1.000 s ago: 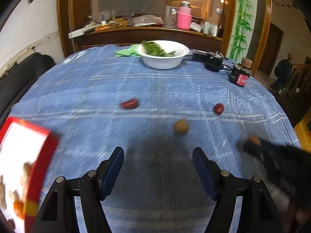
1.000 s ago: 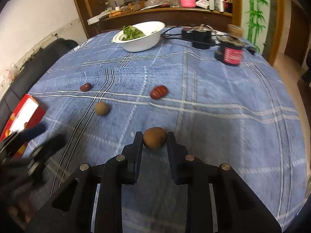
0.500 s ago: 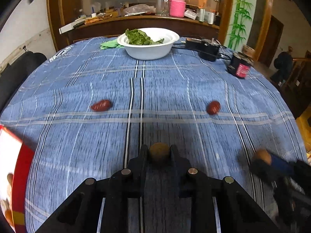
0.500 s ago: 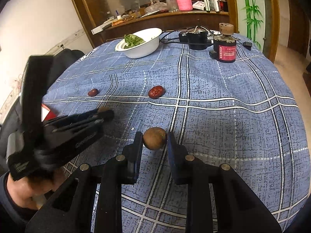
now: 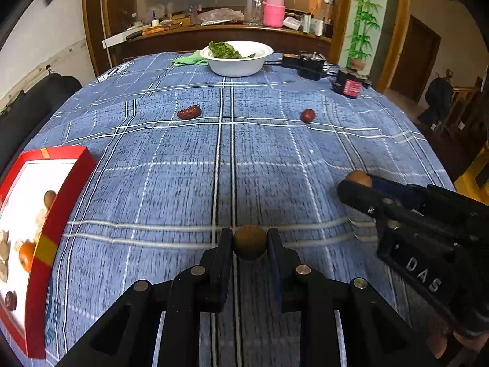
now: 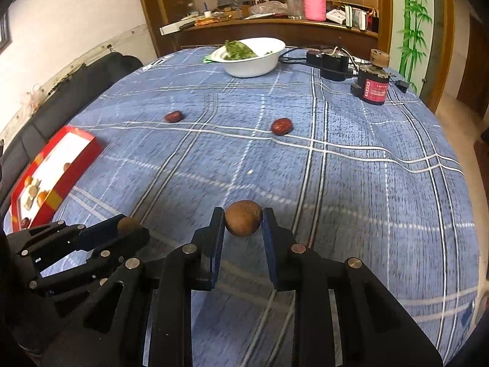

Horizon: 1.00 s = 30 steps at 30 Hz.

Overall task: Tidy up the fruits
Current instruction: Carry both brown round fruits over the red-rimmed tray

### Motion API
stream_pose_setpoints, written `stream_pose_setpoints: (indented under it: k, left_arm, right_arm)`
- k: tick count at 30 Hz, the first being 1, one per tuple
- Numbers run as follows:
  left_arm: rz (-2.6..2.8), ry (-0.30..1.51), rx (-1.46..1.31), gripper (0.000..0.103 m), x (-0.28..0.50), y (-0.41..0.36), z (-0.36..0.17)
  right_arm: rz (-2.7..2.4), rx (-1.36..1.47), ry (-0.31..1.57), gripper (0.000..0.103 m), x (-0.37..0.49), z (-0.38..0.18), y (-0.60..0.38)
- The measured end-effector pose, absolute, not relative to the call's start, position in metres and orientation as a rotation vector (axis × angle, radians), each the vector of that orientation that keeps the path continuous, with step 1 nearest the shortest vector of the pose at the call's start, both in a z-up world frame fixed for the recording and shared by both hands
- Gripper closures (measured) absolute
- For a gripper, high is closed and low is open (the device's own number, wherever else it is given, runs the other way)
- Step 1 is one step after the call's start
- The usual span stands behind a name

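Note:
In the left wrist view my left gripper (image 5: 250,241) is shut on a small round brown fruit (image 5: 250,243), held above the blue checked tablecloth (image 5: 259,159). My right gripper (image 6: 243,220) is shut on a second brown fruit (image 6: 243,217); it also shows at the right of the left view, the right gripper (image 5: 356,183) with its fruit (image 5: 359,179). Two red dates (image 5: 189,112) (image 5: 307,115) lie further back on the cloth. A red box (image 5: 39,214) with a white inside holds several fruits at the left edge. The left gripper (image 6: 130,227) appears low left in the right view.
A white bowl of greens (image 5: 237,56) stands at the far side, with a green cloth (image 5: 188,60) beside it. Black power adapters (image 5: 305,64) and a red-labelled black can (image 5: 350,84) sit at the far right. A dark sofa (image 6: 76,91) runs along the table's left.
My left gripper went from open to shut on the brown fruit that lay on the cloth, then carried it back toward the near side. The right gripper kept its fruit.

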<state>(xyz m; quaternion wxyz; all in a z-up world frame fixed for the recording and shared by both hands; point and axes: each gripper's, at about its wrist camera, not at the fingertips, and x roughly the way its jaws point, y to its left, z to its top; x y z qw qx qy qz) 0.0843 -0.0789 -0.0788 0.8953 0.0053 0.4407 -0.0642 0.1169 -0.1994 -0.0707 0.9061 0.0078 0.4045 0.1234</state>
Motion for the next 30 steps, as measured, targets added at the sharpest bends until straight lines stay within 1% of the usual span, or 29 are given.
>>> stream_pose_setpoints:
  k: [12,30]
  left_arm:
    - [-0.136,0.873,-0.027,0.081,0.042,-0.055,-0.064]
    - [-0.022,0.866,-0.138,0.081,0.021,0.009,-0.058]
  right_arm:
    - [0.274,-0.034,0.827,0.080,0.054,-0.064,-0.169]
    - [0.373,-0.047,0.804,0.080,0.025,-0.056,-0.128]
